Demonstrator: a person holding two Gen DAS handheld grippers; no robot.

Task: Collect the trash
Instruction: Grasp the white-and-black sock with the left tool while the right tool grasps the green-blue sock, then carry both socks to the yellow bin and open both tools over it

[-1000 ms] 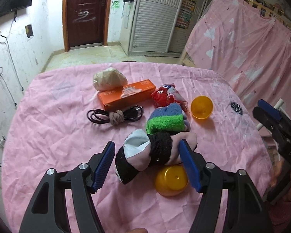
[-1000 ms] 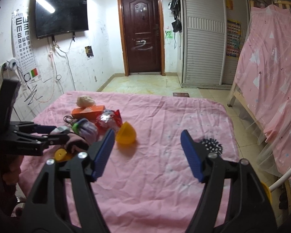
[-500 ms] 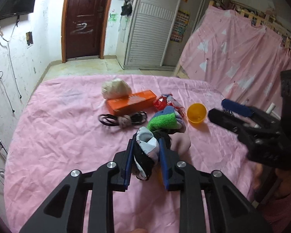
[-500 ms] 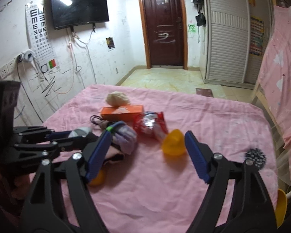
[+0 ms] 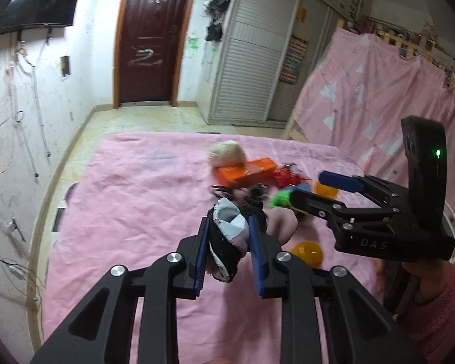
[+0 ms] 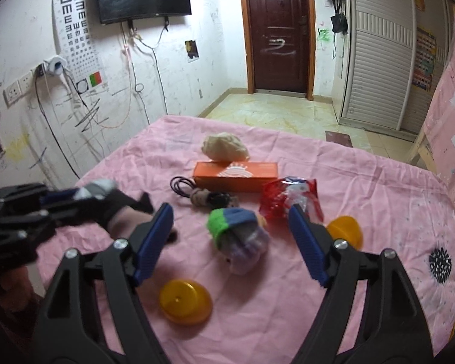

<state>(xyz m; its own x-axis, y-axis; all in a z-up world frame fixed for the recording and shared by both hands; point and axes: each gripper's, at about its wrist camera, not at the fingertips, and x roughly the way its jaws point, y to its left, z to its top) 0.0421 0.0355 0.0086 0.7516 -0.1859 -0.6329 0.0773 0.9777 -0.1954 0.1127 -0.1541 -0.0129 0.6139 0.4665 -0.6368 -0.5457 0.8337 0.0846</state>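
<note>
My left gripper (image 5: 229,253) was clamped on the black-and-white sock (image 5: 227,236), lifted above the pink sheet (image 5: 142,197), while my right gripper (image 6: 230,242) gaped wide around the green-and-blue bundle (image 6: 236,233), needing to close next.

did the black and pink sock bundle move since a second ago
Yes. The sock bundle, clamped in the left gripper, has lifted off the pink cloth and away from the yellow lid.
</note>
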